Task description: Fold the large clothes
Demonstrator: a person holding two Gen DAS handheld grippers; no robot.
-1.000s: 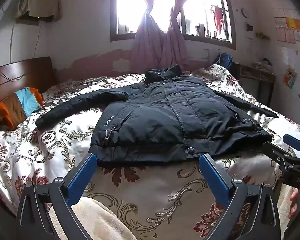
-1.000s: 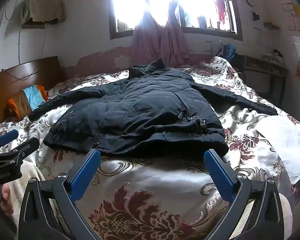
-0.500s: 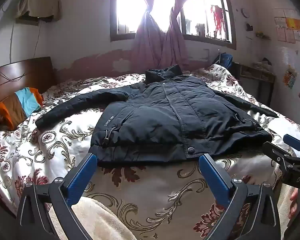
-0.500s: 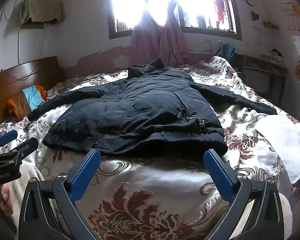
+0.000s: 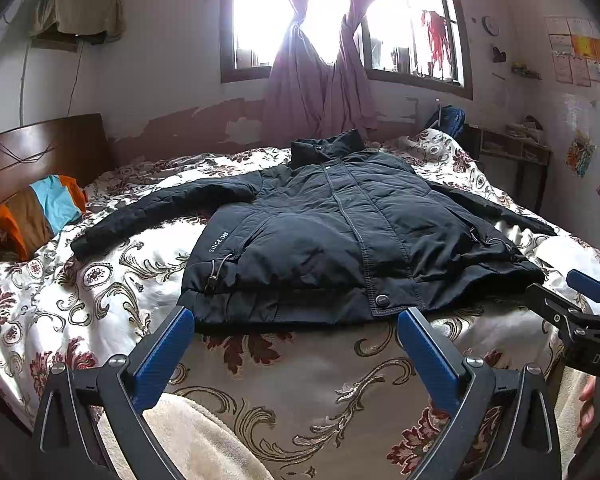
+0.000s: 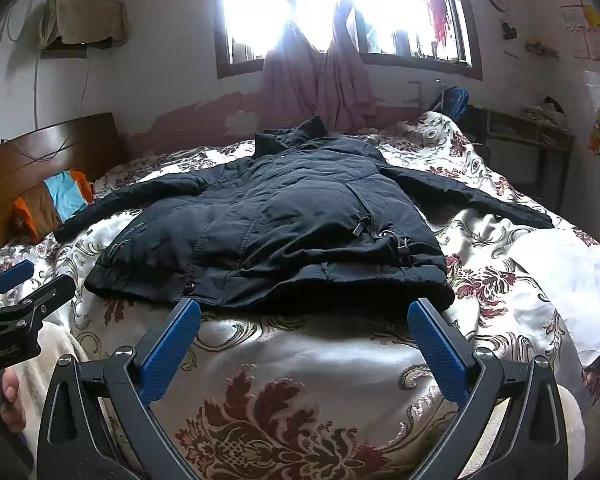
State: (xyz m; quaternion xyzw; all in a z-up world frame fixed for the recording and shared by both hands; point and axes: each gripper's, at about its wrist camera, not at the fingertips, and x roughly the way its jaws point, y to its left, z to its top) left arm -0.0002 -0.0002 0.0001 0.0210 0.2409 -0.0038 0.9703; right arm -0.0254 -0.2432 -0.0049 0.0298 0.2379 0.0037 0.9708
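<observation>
Stillness marked the half-second and the full second before this moment: the left gripper (image 5: 294, 332) and right gripper (image 6: 304, 326) hovered with their blue jaws spread wide apart and empty, just off the near edge of the bed (image 5: 100, 304), exactly as they had been. The black padded jacket (image 5: 340, 236) lay unmoved across the middle of the floral bedspread, front up, zipped, collar toward the far edge, and both sleeves flung out toward the sides. Judging by that, no fold had begun, and the first grasp was probably yet to come.

Black jacket (image 5: 340, 240) on cream-and-maroon floral bedspread (image 5: 112, 292).
</observation>
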